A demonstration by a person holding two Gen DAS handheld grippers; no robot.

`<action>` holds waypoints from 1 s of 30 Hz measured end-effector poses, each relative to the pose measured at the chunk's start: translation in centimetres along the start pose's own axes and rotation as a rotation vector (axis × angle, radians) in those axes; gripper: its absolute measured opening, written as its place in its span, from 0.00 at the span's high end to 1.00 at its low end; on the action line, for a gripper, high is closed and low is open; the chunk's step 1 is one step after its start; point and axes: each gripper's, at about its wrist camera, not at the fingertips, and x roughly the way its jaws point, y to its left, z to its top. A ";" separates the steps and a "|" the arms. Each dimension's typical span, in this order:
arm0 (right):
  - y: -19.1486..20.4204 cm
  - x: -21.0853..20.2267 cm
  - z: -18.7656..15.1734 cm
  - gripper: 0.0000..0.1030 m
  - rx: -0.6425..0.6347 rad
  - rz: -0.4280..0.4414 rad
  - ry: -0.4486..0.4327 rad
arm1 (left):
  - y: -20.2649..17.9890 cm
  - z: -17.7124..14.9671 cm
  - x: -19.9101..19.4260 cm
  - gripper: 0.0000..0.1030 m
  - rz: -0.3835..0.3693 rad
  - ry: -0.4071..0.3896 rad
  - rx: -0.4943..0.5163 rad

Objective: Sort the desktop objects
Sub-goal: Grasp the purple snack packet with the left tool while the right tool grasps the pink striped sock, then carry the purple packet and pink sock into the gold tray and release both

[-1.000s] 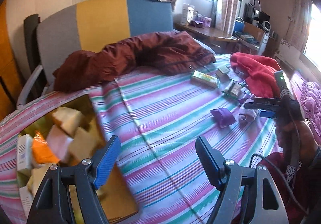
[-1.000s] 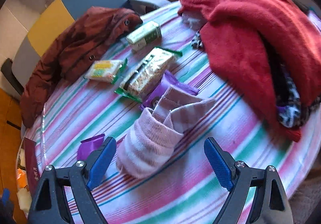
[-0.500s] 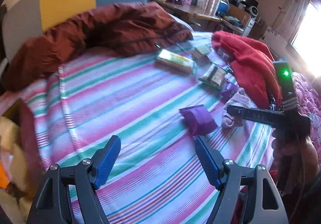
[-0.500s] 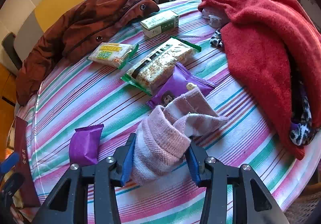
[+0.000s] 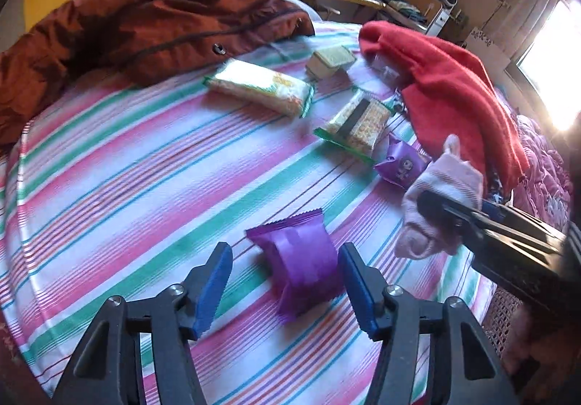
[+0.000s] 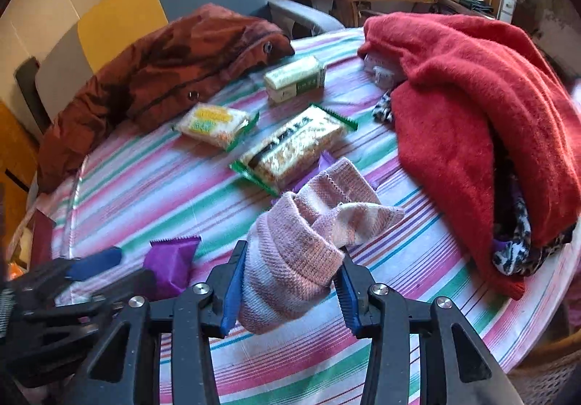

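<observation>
Hands at work on a striped tablecloth (image 5: 145, 165): the right gripper (image 6: 288, 292) clamps a rolled pink sock (image 6: 294, 260), while the left gripper (image 5: 285, 283) closes around a purple packet (image 5: 301, 267) (pads not yet touching). A clean pinch calls for centring the packet between the pads and squeezing its middle, not its crimped ends.

A purple packet (image 5: 299, 261), pink striped sock (image 6: 297, 252), red blanket (image 6: 483, 114), pink-green striped cloth (image 5: 127, 180).

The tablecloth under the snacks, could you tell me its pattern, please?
Stripes of pink, white and green on the tablecloth, clearest from the left wrist.
</observation>
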 end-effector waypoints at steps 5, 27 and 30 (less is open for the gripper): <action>0.1 -0.5 0.3 0.56 -0.002 0.014 -0.018 | -0.6 0.1 2.0 0.41 0.006 0.039 0.006; 3.8 -0.7 -0.2 0.56 -0.201 0.077 -0.049 | 2.9 -2.6 -3.2 0.59 0.063 -0.111 -0.022; 4.8 -0.7 -0.6 0.56 -0.242 0.109 -0.045 | 3.8 -3.3 -5.0 0.59 0.090 -0.146 -0.039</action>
